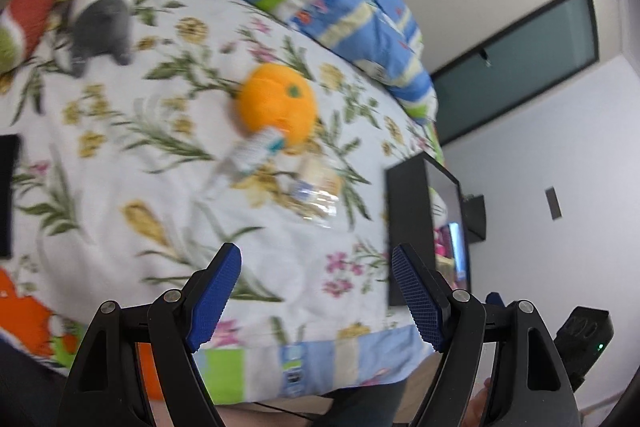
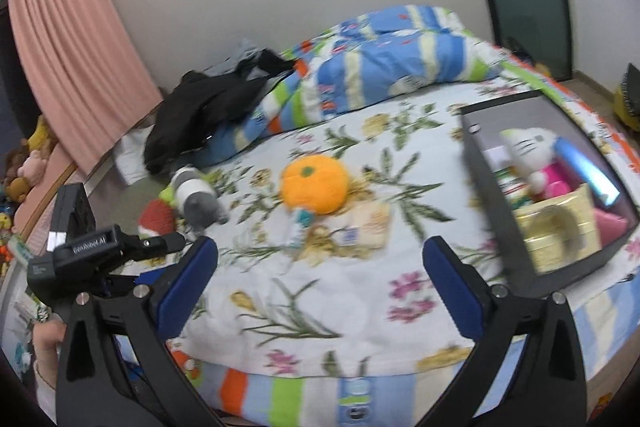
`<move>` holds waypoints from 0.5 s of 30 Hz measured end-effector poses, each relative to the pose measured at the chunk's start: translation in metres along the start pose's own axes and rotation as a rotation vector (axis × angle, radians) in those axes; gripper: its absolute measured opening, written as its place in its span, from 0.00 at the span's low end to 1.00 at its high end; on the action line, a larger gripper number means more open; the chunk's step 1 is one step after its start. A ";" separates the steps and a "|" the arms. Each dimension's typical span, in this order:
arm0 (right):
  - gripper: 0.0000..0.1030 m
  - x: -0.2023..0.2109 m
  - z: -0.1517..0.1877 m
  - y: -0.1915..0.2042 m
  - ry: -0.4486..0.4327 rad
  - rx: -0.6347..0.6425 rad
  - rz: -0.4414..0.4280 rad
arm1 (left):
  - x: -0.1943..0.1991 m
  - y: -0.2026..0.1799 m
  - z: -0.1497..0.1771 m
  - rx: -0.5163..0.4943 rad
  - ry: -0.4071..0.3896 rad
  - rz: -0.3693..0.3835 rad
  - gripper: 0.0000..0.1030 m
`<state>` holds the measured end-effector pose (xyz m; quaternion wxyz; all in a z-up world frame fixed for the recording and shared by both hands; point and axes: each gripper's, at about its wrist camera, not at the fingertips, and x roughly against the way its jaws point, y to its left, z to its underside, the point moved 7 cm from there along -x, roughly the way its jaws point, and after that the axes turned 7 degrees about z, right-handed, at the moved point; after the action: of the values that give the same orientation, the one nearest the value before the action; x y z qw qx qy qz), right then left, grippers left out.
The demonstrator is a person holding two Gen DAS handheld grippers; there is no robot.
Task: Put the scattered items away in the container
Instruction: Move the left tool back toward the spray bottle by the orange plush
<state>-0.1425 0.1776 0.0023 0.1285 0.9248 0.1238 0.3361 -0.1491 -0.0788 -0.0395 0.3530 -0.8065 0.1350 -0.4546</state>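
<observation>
Two sets of tongs hang over the near edge of the bed (image 2: 304, 315), both released with nothing between their blue pads. The left tongs (image 1: 316, 291) stand well spread above the flowered sheet; the right tongs (image 2: 320, 291) gape wider, and no item lies in their gap.

Scattered items sit together near the middle of the bed: an orange plush (image 2: 314, 183), a small white tube (image 2: 299, 225) touching its near side, and a clear wrapped packet (image 2: 366, 225) just beside both. Off to the left lies a grey and white plush (image 2: 196, 197), next to a red and green toy (image 2: 158, 217) close to the bed's left edge.

The black container (image 2: 486, 195) rests at the right side of the bed, close to that edge, open at the top. Inside it I can see a white cat plush (image 2: 528, 147), a yellow box (image 2: 556, 227) and some pink things; it looks fairly full.

Open sheet stretches between the tongs and the cluster, and between the cluster and the container. A rumpled striped quilt (image 2: 380, 67) and dark clothing (image 2: 208, 107) crowd the far end. Both views are blurred, so finer detail is lost.
</observation>
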 end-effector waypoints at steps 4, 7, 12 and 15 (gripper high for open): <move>1.00 -0.027 0.011 0.035 0.081 -0.014 -0.059 | 0.019 0.038 -0.004 0.044 -0.027 -0.029 0.77; 1.00 -0.047 0.020 0.051 0.128 -0.030 -0.083 | 0.024 0.060 -0.006 0.050 -0.031 -0.045 0.77; 1.00 -0.082 0.031 0.061 0.219 -0.134 -0.153 | 0.014 0.078 -0.004 -0.003 0.016 -0.075 0.78; 1.00 -0.103 0.035 0.061 0.265 -0.186 -0.186 | 0.002 0.084 -0.003 -0.043 0.043 -0.086 0.78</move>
<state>-0.1870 0.0821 -0.0648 0.2267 0.8411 0.1930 0.4515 -0.1421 -0.1415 -0.0951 0.3125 -0.8090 0.1174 -0.4837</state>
